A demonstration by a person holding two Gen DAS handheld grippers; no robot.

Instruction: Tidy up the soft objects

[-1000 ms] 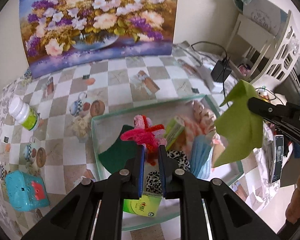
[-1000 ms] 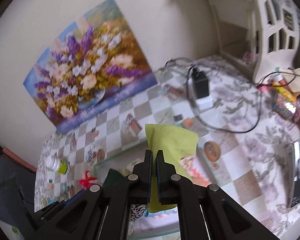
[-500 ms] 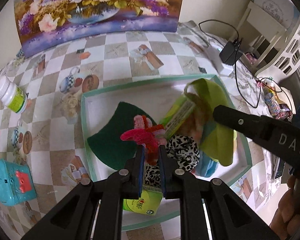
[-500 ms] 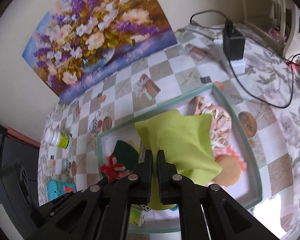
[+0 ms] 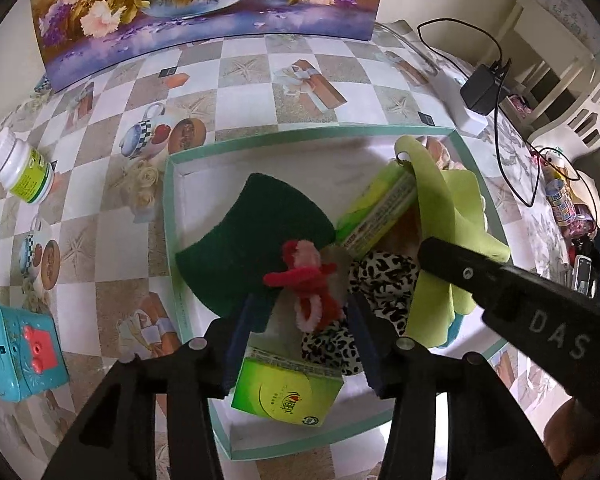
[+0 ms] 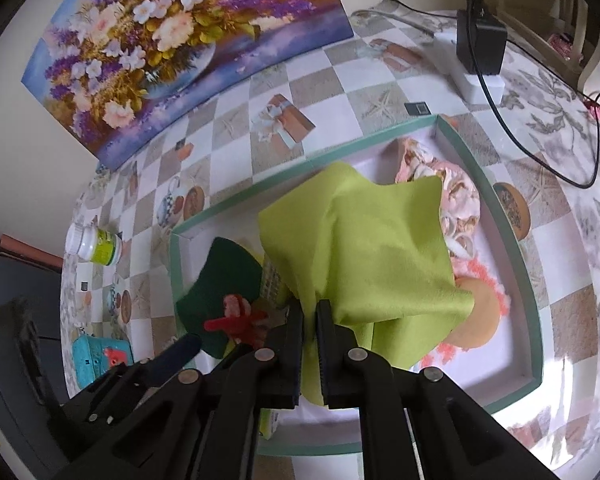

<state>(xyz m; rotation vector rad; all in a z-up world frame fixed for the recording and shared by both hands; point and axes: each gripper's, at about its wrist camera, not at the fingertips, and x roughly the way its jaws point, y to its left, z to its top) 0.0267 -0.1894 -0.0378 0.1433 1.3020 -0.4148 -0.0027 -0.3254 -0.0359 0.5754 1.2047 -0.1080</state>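
Observation:
A teal-rimmed white tray [image 5: 172,216] holds a dark green felt piece [image 5: 252,232], a leopard-print cloth [image 5: 384,276], two green tissue packs [image 5: 376,212] and a pink patterned cloth [image 6: 456,192]. A red and pink pipe-cleaner figure [image 5: 308,284] lies on the felt and leopard cloth. My left gripper [image 5: 302,300] straddles the figure; its jaws are opening and the blue pads stand clear of it. My right gripper [image 6: 310,308] is shut on a lime green cloth [image 6: 364,240], which drapes over the tray's right half and hides part of an orange round pad [image 6: 480,312].
Left of the tray, a white pill bottle [image 5: 20,168] and a teal toy box [image 5: 16,352] sit on the checked tablecloth. A flower painting [image 5: 204,0] leans on the back wall. A black charger [image 5: 484,88] with its cable and a white shelf stand at the right.
Both grippers have come down over the tray. The left jaws have opened off the pipe-cleaner figure, which now rests in the tray. The lime cloth has sunk onto the tray's contents.

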